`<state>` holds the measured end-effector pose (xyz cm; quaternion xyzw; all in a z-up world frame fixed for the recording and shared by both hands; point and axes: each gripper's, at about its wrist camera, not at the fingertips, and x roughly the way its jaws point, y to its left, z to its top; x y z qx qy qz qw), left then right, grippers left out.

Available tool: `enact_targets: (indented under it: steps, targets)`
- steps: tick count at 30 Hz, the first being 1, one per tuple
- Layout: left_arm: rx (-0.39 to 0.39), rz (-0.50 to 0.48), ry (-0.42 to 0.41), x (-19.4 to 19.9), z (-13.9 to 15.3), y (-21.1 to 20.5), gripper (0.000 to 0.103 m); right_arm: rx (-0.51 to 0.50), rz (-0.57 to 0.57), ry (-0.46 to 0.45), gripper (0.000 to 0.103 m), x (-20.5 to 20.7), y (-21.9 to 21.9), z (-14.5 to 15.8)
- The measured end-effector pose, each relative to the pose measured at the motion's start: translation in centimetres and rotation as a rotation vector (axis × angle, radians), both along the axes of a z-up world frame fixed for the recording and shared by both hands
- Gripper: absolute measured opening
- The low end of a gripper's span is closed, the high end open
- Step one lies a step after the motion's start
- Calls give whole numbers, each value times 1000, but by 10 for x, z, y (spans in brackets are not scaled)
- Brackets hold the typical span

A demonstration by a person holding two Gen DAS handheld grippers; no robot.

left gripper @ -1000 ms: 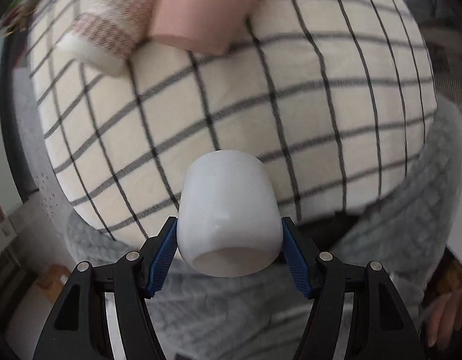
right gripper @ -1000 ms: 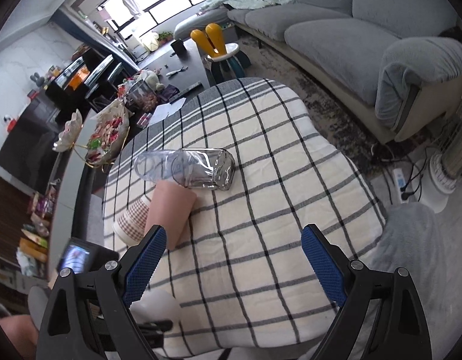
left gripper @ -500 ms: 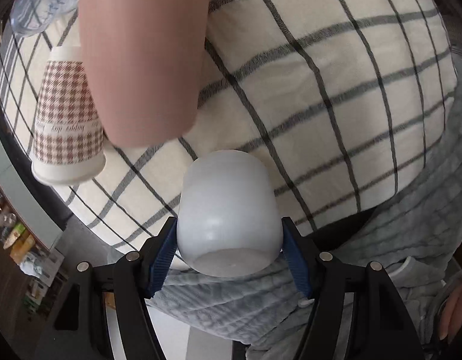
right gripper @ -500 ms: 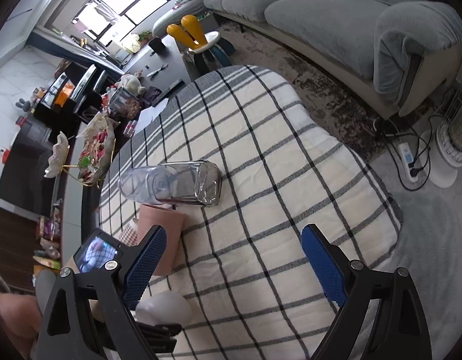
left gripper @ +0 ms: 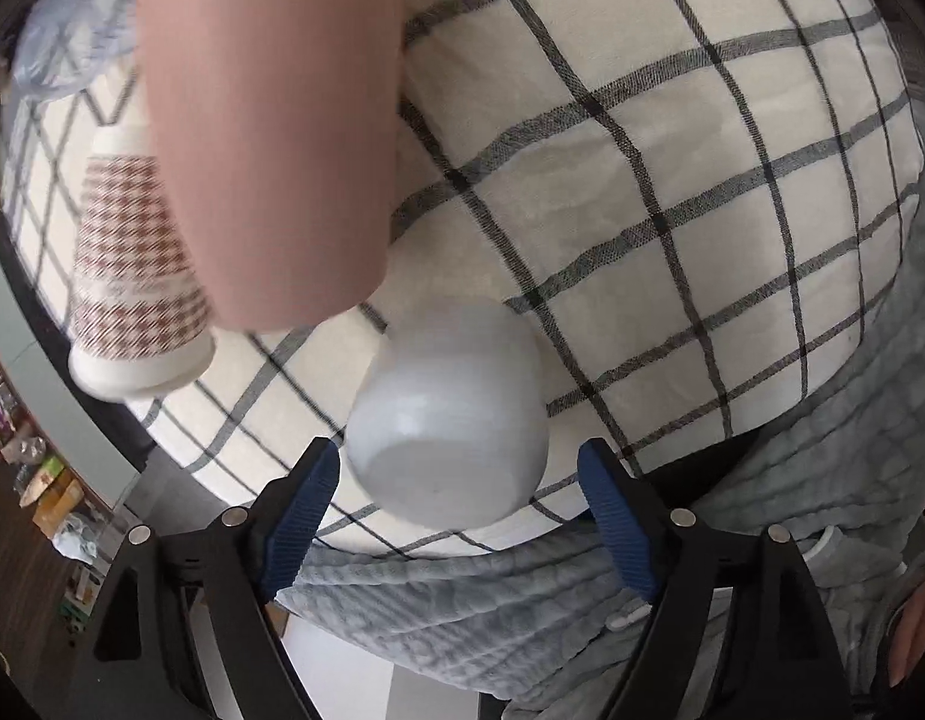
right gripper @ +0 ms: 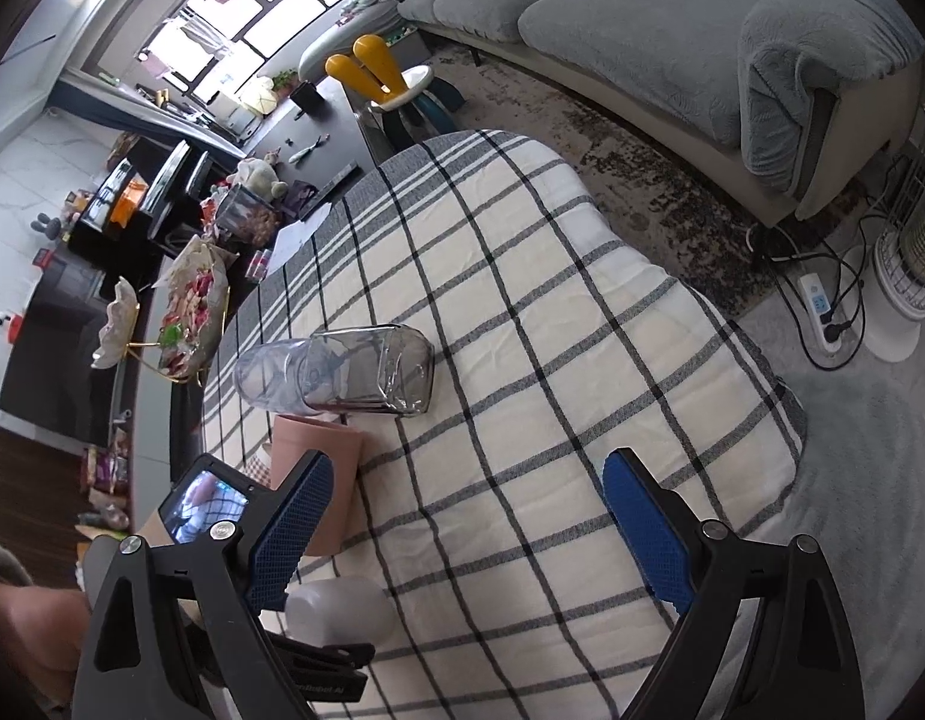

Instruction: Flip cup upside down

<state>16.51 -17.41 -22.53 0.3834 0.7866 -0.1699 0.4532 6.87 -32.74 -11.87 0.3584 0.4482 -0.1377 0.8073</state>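
White cup (left gripper: 447,414) sitting base-up on the checked cloth (left gripper: 672,180), low centre of the left wrist frame.

The left gripper (left gripper: 459,498) is hanging with jaws open, blue ribbed pads clear of the smooth, rounded, matte cup on either side. A pink cup (left gripper: 270,132) and a houndstooth paper cup (left gripper: 132,276) are lying at upper left. The right gripper (right gripper: 462,534) is hovering with jaws spread wide and empty over the desk; a clear glass (right gripper: 342,372) is lying on its side mid-frame.
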Motion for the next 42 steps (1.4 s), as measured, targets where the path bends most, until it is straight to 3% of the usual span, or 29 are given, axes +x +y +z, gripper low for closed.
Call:
enact_targets:
  steps: [5,9,16,25,32,42]
  targets:
    - [-80,69,-154,-11,38,14,82,-66,12,-25,92,-11,5,18]
    - [-202,173,-298,-31,78,34,82,-160,32,-56,92,-22,12,38]
    - [-396,311,-718,-74,147,85,82,-347,125,-144,92,-48,53,71]
    - [-547,444,-1055,-132,178,138,84,-487,216,-192,92,-84,95,83]
    - [-606,548,-1188,-168,176,169,85,-558,245,-206,92,-109,116,80]
    - [-639,580,-1254,-187,185,183,85,-586,241,-210,92,-126,123,82]
